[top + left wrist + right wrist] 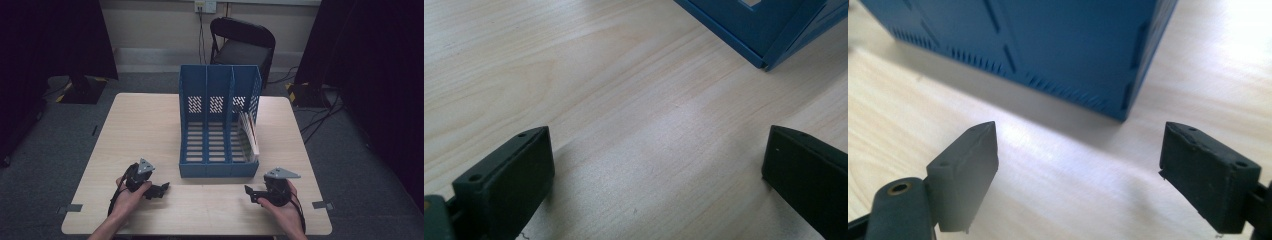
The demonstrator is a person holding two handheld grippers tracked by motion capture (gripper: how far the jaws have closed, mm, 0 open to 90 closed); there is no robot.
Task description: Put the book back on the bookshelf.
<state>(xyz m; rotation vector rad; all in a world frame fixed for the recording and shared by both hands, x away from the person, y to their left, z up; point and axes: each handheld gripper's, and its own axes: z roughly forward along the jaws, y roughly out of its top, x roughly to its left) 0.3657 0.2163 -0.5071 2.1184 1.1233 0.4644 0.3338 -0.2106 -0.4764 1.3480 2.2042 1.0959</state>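
your two hands sit at the near edge of the table [150, 120], each wrapped round a gripper that lies low over the bare wood. your left gripper [161, 189] points inward toward the middle, and its jaws stand wide apart with nothing between them; in the left gripper view you see only wood grain in the gap and one blue corner of the rack beyond. your right gripper [250, 192] mirrors it, jaws spread just as wide and empty, with the rack's front wall looming close ahead in the right gripper view.

just past both grippers stands the blue file rack [218, 120], three slots side by side, its low front lip facing you. the left and middle slots look empty. in the right slot a thin booklet [248, 134] leans against the right-hand wall, tilted, its lower edge near the front lip.

that booklet looks like the thing to go for, and your right gripper is the nearer one. come in over the front lip, not through it, and turn the jaws so they straddle the booklet's thin edge before you close. it is floppy, so grip low and near the spine side if you can. keep the left gripper ready to steady the rack, which could slide on the smooth wood.

farther back, a dark folding chair [242, 42] stands off the table's far edge.
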